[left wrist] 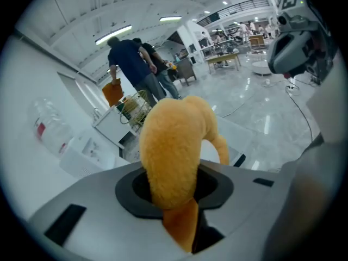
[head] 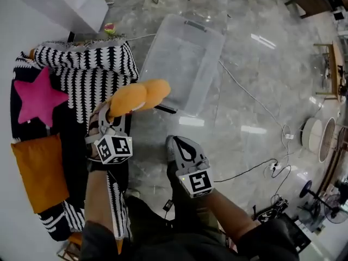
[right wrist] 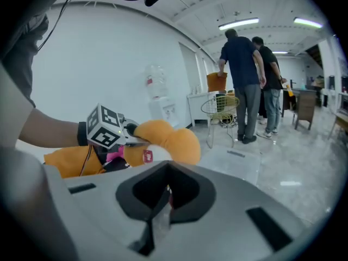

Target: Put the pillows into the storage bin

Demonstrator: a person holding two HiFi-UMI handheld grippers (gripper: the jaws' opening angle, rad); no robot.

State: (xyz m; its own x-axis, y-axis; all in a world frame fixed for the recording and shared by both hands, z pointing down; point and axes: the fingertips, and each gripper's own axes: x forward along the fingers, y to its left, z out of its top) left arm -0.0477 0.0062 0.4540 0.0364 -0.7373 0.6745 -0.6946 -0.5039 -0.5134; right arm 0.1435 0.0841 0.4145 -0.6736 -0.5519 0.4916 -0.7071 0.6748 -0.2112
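Observation:
My left gripper (head: 110,115) is shut on a curved orange plush pillow (head: 139,96), which hangs over the floor near the clear storage bin (head: 183,60). In the left gripper view the pillow (left wrist: 175,145) rises from between the jaws. On the couch to the left lie a black-and-white patterned pillow (head: 92,72), a pink star pillow (head: 38,98) and a flat orange pillow (head: 43,170). My right gripper (head: 172,141) hovers low by my legs, shut, nothing in it. The right gripper view shows the held pillow (right wrist: 171,140) and the bin (right wrist: 235,162) beyond.
A white box (head: 70,1) stands at the back left. Cables (head: 255,105) run over the marble floor right of the bin, toward a round fan (head: 319,137). Two people (right wrist: 247,86) stand by a wire basket (right wrist: 220,110) farther off.

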